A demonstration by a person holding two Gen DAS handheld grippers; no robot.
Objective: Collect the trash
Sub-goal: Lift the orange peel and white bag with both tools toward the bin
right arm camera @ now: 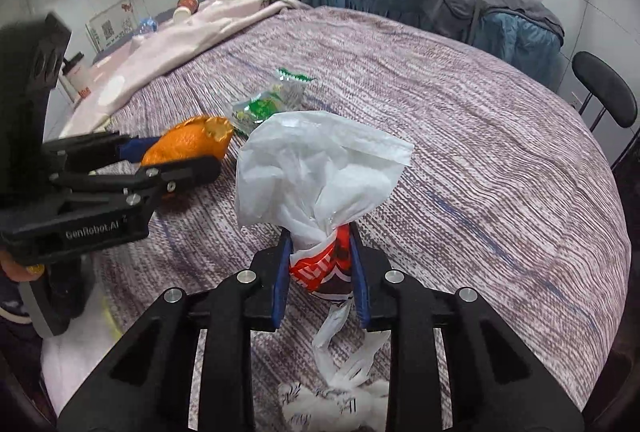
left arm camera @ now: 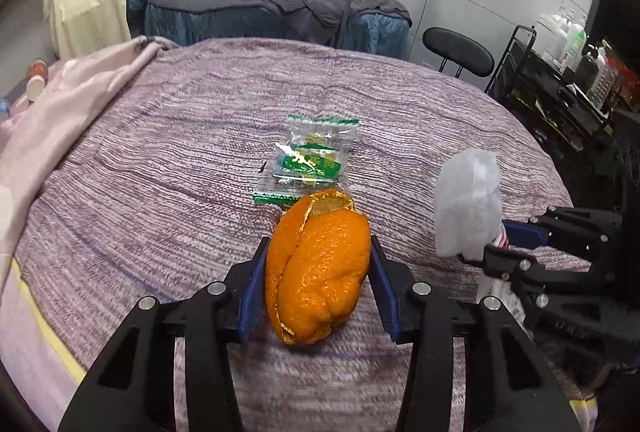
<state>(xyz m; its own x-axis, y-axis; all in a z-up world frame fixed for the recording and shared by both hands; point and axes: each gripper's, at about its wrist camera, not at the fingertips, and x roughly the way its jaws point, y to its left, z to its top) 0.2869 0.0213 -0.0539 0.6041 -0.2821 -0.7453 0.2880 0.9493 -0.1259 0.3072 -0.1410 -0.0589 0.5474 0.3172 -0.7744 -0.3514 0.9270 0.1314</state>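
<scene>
Nearest in the left wrist view: left gripper (left arm camera: 318, 264) has its blue pads pressed on both sides of an orange peel (left arm camera: 318, 268), so it's clamped on it, peel looks just off or barely on the bedspread (left arm camera: 160, 151), can't tell which. In the right wrist view the right gripper (right arm camera: 320, 272) is closed on the bunched neck of a white plastic bag (right arm camera: 316, 167) w/ red print; the bag's mouth flares out ahead of the fingers, and more of the bag trails down below the gripper.

The two grippers sit near each other, left one w/ the peel just to the left of the bag mouth.

Further out on the bedspread, beyond the peel, lies a clear wrapper w/ green print (left arm camera: 308, 159), untouched.

Step in hand, by my read: peel is picked, about to go into the bag. Next move needs the left gripper brought over the bag mouth, then let go. Mouth looks half collapsed, so peel could miss. Wrapper left after that
</scene>
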